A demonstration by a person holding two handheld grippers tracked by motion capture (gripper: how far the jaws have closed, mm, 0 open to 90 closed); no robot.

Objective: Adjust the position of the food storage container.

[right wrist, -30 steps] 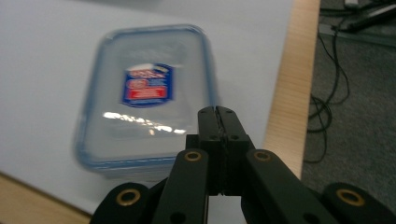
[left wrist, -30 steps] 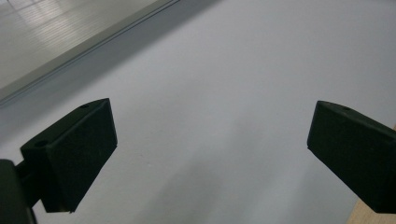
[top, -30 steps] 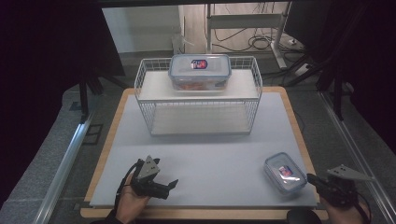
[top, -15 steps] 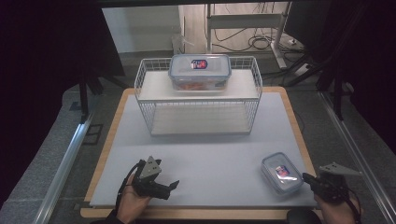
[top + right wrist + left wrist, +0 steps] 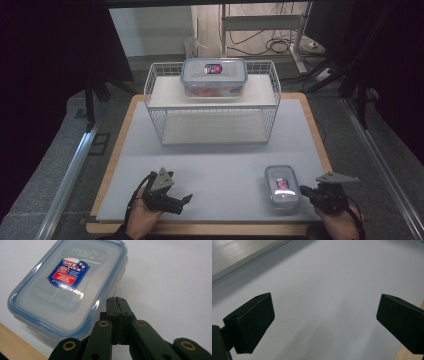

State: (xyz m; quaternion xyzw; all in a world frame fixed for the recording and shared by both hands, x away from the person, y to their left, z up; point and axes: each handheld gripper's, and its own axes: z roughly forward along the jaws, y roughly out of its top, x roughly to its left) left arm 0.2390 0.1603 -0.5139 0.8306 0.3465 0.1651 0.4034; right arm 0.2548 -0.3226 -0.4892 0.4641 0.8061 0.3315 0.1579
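Observation:
A small clear lidded box (image 5: 282,186) with a blue rim and a red-and-blue label lies flat on the grey mat (image 5: 220,165) at the front right. My right gripper (image 5: 304,191) is shut with nothing between its jaws, and its tips rest against the box's right side. In the right gripper view the closed tips (image 5: 117,301) meet the edge of the box's lid (image 5: 67,290). My left gripper (image 5: 182,204) sits low at the front left, open. Its fingers (image 5: 252,322) stand wide apart over bare mat.
A white wire rack (image 5: 212,125) stands at the back of the mat, with a larger clear lidded box (image 5: 214,76) on its top shelf. A wooden board (image 5: 116,155) frames the mat. Dark curtains and metal rails flank the table.
The shut right gripper has moved left, and the small box has slid left with it across the mat. The left gripper has barely moved.

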